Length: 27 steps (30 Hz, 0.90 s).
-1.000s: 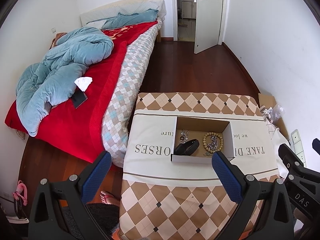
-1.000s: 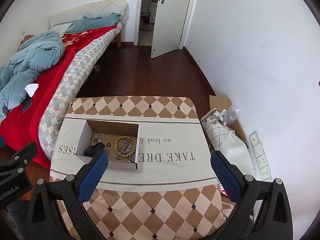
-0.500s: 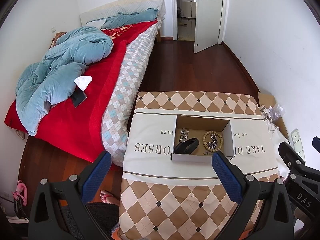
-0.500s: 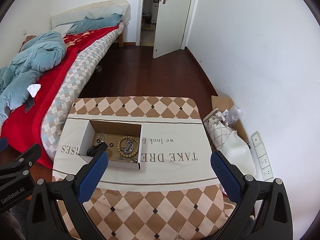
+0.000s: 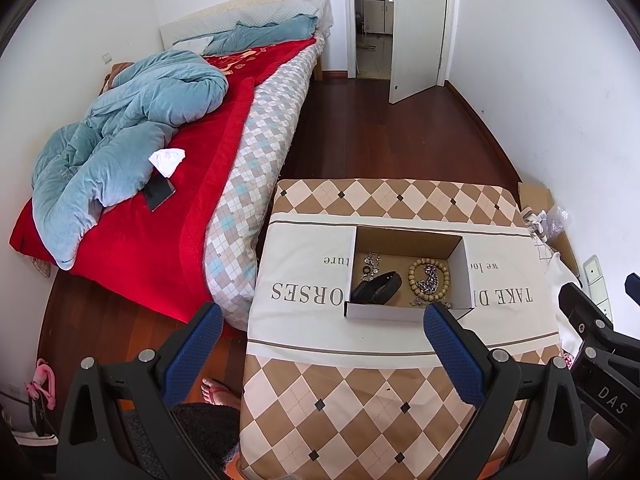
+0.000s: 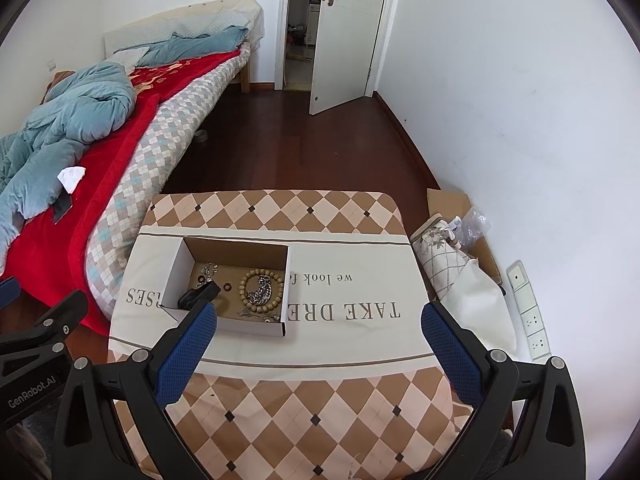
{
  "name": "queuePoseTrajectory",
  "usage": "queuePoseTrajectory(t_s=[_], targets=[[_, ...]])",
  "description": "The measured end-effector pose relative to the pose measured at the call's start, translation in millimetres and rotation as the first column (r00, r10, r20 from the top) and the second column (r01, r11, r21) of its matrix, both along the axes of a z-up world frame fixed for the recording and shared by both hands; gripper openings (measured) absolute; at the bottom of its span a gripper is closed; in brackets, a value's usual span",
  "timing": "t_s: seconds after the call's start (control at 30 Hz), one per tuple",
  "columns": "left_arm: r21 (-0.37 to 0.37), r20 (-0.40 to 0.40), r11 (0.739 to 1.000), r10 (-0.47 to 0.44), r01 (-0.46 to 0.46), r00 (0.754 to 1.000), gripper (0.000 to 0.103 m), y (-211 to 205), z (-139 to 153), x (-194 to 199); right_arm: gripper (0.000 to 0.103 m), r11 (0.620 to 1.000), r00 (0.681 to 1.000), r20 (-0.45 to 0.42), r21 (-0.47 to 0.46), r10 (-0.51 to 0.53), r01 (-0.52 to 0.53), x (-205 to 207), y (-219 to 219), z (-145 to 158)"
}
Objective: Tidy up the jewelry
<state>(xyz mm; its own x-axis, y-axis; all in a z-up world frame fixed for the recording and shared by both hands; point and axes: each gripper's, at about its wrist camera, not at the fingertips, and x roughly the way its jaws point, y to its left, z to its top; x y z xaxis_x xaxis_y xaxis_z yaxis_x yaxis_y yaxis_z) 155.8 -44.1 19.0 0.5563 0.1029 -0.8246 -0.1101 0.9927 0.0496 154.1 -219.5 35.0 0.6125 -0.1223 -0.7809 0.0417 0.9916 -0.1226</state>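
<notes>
We are holding the left gripper [image 5: 322,330] spread wide and empty, short of the cardboard box [image 5: 384,314] sitting on the checked tablecloth [image 6: 304,412]. Inside the box, a black band [image 5: 378,288] is lying left of the bead bracelet [image 5: 429,280], with what may be small chains behind. Right of the box, the right gripper [image 6: 318,334] is hovering, likewise spread and empty.

Table cover [image 5: 360,400]: brown-and-cream diamond check with a cream band bearing dark lettering. Box [image 5: 384,312]: white outside, brown inside. Bead bracelet [image 5: 429,280]: tan. Strap [image 5: 378,287]: black. Blanket [image 5: 132,216], left of frame: red. Quilt [image 5: 120,140]: pale blue. Gripper pads [image 6: 188,354]: blue.
</notes>
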Motion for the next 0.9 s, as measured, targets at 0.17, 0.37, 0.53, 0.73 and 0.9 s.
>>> queuePoseTrajectory(t_s=[0.17, 0.37, 0.53, 0.73, 0.9], targets=[[0.001, 0.000, 1.000, 0.001, -0.001, 1.000, 0.102, 0.5, 0.5, 0.4, 0.103, 1.000, 1.000, -0.003, 0.004, 0.002, -0.002, -0.6, 1.7, -2.2], [0.003, 0.003, 1.000, 0.000, 0.000, 1.000, 0.102, 0.2, 1.4, 0.6, 0.103, 1.000, 1.000, -0.009, 0.012, 0.004, -0.004, -0.7, 4.4, -4.5], [0.007, 0.005, 1.000, -0.001, 0.001, 1.000, 0.102, -0.2, 1.9, 0.8, 0.103, 1.000, 1.000, -0.007, 0.016, 0.008, -0.008, -0.5, 4.7, -4.3], [0.007, 0.006, 1.000, -0.002, 0.002, 1.000, 0.102, -0.7, 3.2, 1.0, 0.103, 1.000, 1.000, -0.004, 0.018, 0.009, -0.009, -0.3, 4.8, -2.7], [0.007, 0.007, 1.000, -0.001, 0.001, 1.000, 0.102, -0.5, 3.1, 0.8, 0.103, 1.000, 1.000, -0.002, 0.020, 0.010, -0.010, 0.5, 4.0, -1.0]])
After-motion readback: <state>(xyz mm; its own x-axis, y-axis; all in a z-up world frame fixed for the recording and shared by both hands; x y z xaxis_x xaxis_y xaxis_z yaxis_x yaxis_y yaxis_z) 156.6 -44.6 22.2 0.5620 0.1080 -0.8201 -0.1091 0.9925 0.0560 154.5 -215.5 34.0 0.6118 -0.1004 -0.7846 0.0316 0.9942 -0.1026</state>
